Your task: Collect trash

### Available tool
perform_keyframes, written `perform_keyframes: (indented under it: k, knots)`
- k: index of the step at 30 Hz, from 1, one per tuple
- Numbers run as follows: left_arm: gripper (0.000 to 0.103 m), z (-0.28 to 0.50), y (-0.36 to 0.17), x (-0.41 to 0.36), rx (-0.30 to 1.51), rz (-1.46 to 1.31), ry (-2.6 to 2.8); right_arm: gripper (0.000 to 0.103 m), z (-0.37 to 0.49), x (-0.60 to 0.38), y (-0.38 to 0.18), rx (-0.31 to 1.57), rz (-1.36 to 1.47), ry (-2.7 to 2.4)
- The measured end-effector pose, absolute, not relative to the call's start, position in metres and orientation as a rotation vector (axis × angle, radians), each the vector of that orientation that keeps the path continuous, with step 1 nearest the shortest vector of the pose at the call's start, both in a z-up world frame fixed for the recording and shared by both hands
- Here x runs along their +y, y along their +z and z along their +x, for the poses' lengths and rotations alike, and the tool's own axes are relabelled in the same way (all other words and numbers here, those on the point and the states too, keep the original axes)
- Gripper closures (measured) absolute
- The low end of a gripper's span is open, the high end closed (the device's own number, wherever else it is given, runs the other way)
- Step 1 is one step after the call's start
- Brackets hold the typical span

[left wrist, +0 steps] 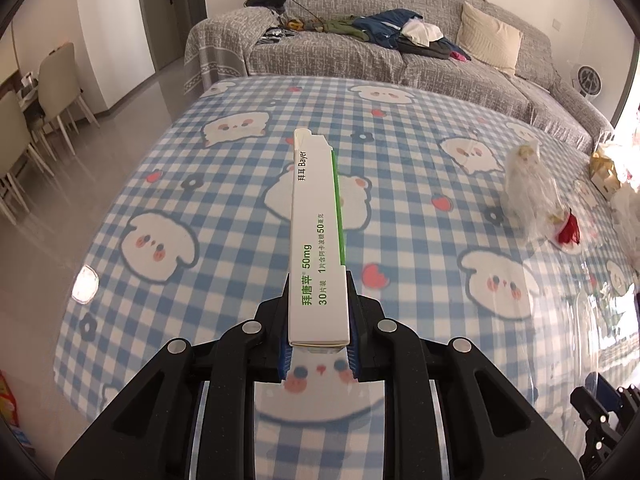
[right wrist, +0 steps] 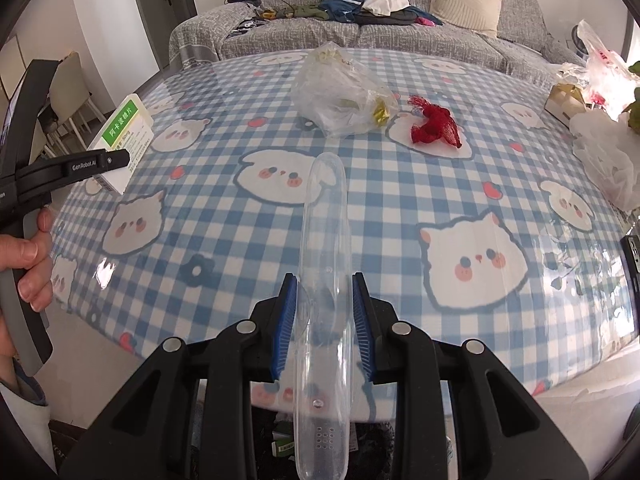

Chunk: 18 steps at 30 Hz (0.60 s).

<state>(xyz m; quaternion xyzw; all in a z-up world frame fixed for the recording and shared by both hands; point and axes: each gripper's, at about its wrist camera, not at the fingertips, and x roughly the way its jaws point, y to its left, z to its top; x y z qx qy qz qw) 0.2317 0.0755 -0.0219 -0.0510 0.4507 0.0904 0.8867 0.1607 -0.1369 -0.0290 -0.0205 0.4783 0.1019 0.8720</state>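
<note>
In the left wrist view my left gripper [left wrist: 319, 280] is shut on a long white and green medicine box [left wrist: 312, 216], which sticks out forward above the table. My right gripper [right wrist: 324, 280] is shut on a long clear plastic case [right wrist: 326, 240], also lifted off the table. The right wrist view shows the left gripper [right wrist: 100, 162] at the far left with the medicine box [right wrist: 124, 136] in it and a person's hand [right wrist: 32, 256] on its handle. Farther back on the table lie a crumpled clear plastic bag [right wrist: 340, 96] and a red mesh net [right wrist: 434, 122].
The round table [left wrist: 180, 200] has a blue checked cloth with cartoon animals under a clear cover. A cardboard box [right wrist: 566, 98] and white plastic bags [right wrist: 604, 160] crowd its right edge. A grey sofa [left wrist: 360, 64] stands behind it and dining chairs [left wrist: 60, 80] to the left. Something dark with green packets [right wrist: 280, 444] sits below the near edge.
</note>
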Motion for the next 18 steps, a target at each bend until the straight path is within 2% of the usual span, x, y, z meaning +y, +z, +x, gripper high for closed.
perform_keyframes:
  k: [18]
  knots:
    - [0.083, 0.184, -0.019, 0.061, 0.944, -0.096, 0.172, 0.076, 0.124, -0.139, -0.016, 0.97, -0.024, 0.217]
